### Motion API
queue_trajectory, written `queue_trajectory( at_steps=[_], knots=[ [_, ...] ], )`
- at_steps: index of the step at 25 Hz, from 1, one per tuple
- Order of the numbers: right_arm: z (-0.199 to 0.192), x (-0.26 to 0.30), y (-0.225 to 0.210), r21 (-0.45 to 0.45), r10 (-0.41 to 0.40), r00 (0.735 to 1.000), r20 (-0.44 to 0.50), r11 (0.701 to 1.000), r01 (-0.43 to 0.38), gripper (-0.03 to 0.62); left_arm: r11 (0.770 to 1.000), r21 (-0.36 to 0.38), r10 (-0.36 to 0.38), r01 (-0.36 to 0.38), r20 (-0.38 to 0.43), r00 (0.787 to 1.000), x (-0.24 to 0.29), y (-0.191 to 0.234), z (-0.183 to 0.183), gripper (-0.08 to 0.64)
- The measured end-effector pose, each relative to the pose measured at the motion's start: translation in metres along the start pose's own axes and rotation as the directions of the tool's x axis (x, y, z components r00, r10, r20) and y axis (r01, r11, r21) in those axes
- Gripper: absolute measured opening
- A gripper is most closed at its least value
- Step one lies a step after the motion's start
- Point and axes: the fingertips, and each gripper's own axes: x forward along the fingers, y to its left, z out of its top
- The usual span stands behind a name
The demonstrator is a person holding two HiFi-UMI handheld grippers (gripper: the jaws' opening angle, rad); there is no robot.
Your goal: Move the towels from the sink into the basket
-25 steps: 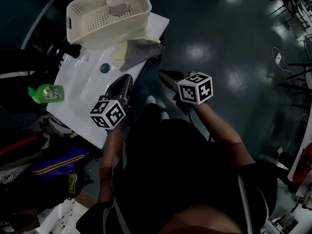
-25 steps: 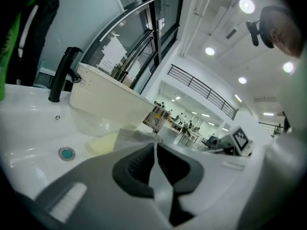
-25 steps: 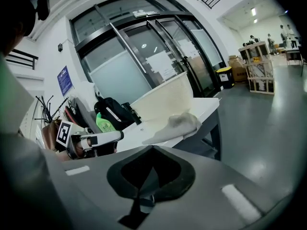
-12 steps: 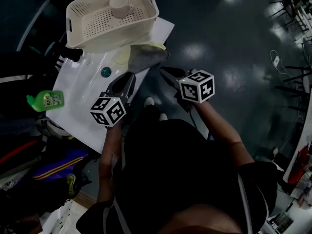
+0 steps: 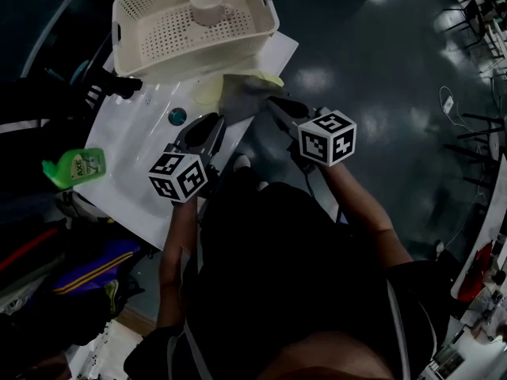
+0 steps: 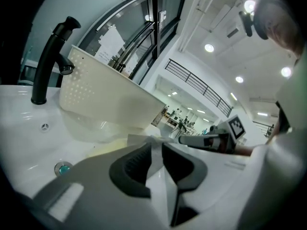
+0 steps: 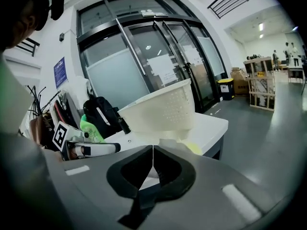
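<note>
A yellow towel [image 5: 206, 91] and a grey towel [image 5: 242, 95] lie bunched at the white sink's [image 5: 135, 145] far right edge, just below the cream basket [image 5: 158, 32]. My left gripper [image 5: 211, 123] hovers over the sink bowl, short of the towels. Its jaws are opening, with a narrow gap and nothing between them [image 6: 156, 147]. My right gripper [image 5: 275, 103] is off the sink's right side, its tips beside the grey towel. In the right gripper view its jaws [image 7: 152, 159] meet in a thin line, empty. The yellow towel [image 7: 194, 149] shows beyond them.
A cup [image 5: 210, 5] stands inside the basket. A black faucet [image 5: 111, 81] rises at the sink's left rear, and the drain [image 5: 177, 116] sits in the bowl. A green bottle [image 5: 75, 166] lies on the sink's left edge. Bags and clutter lie on the floor at left.
Both grippers have moved forward toward the towels. The left jaws, shut before, have parted slightly. The right gripper's tips have come up beside the grey towel.
</note>
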Motion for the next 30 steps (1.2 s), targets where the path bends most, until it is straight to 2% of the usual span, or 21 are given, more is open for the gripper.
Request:
queue_trajectory(
  at_steps=[6, 10, 17, 24, 30],
  knots=[
    [0.012, 0.012, -0.001, -0.048, -0.026, 1.0, 0.002, 0.999, 0.026, 0.021, 0.999, -0.035, -0.025, 0.025, -0.001, 1.0, 0.004, 0.015, 0.001, 0.081],
    [0.014, 0.013, -0.002, -0.064, -0.021, 1.0, -0.006, 0.998, 0.021, 0.032, 1.0, -0.02, -0.019, 0.019, -0.016, 1.0, 0.009, 0.019, -0.003, 0.099],
    [0.008, 0.018, -0.006, -0.071, 0.04, 0.998, -0.056, 0.997, -0.044, 0.046, 1.0, 0.005, 0.026, -0.026, -0.044, 0.999, 0.022, 0.02, -0.007, 0.171],
    [0.013, 0.019, -0.01, -0.091, 0.115, 0.989, -0.095, 0.988, -0.124, 0.063, 0.998, 0.017, 0.065, -0.064, -0.069, 0.996, 0.034, 0.012, -0.007, 0.193],
    [0.013, 0.023, -0.011, -0.094, 0.159, 0.979, -0.13, 0.981, -0.172, 0.081, 0.998, 0.031, 0.059, -0.056, -0.109, 0.992, 0.044, 0.008, -0.013, 0.22]
  ],
)
